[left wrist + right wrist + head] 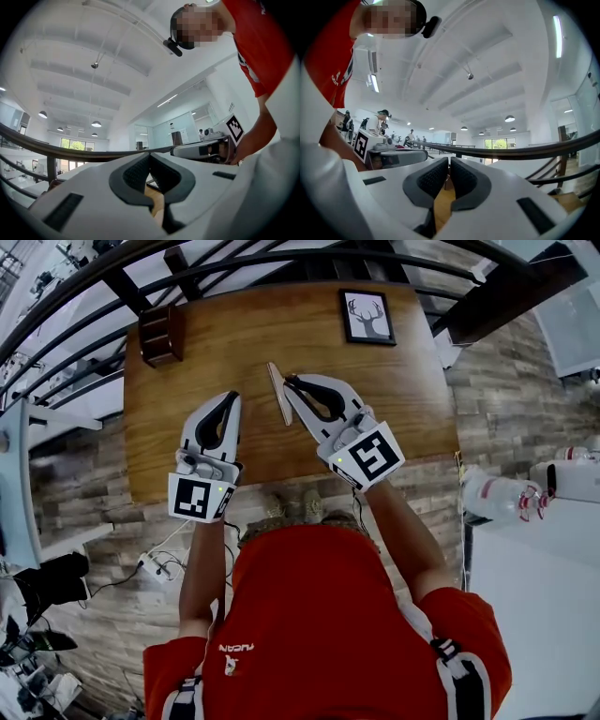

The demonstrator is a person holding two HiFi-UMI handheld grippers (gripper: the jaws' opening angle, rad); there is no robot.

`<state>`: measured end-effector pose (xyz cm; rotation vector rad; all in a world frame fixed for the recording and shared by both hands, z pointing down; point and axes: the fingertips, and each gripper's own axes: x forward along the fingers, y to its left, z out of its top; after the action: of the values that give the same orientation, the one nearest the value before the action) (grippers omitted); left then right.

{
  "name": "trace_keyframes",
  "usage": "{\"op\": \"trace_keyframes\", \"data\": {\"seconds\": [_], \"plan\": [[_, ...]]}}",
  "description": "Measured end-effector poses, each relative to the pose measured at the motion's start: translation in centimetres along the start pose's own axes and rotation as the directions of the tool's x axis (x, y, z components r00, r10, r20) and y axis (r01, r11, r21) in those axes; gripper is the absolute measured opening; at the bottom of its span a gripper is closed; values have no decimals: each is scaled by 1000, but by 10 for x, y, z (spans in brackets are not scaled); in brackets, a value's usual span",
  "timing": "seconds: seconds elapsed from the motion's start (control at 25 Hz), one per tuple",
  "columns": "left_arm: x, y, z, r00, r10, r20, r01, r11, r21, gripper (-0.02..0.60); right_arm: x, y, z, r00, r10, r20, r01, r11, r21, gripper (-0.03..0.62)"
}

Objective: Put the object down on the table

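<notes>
The object [279, 395], a thin pale piece, is seen on the wooden table [412, 399], just beside the tip of the right gripper [291, 382]. The jaws of this gripper stand nearly together with nothing between them, and the left gripper [231, 399] is likewise closed and empty. The putting down is therefore judged as done, and a clean retreat is what remains: the right gripper should be drawn back along its own line, not swept sideways, so that the piece is not pushed. Whether the piece lies flat or stands on its edge cannot be told. One container is present, a dark wooden box [161, 334] at the table's far left edge; its content cannot be made out.
</notes>
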<state>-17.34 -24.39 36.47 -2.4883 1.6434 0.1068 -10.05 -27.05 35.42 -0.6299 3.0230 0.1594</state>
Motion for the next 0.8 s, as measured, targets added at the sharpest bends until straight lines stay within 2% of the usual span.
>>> {"op": "trace_keyframes", "data": {"seconds": [0.2, 0.36, 0.52, 0.8], "plan": [[-2, -12, 14, 999, -17, 27, 18, 1000, -8, 9, -15, 12, 20, 997, -4, 73, 7, 999, -39, 28], [-3, -25, 20, 999, -47, 27, 46, 999, 28, 9, -25, 15, 22, 995, -12, 104, 15, 1000, -27, 26], [-5, -35, 19, 997, -79, -6, 79, 995, 68, 9, -37, 18, 20, 997, -16, 80, 18, 1000, -19, 26], [-10, -45, 20, 996, -92, -22, 93, 994, 63, 9, -57, 18, 21, 997, -33, 76, 34, 999, -16, 25]]}}
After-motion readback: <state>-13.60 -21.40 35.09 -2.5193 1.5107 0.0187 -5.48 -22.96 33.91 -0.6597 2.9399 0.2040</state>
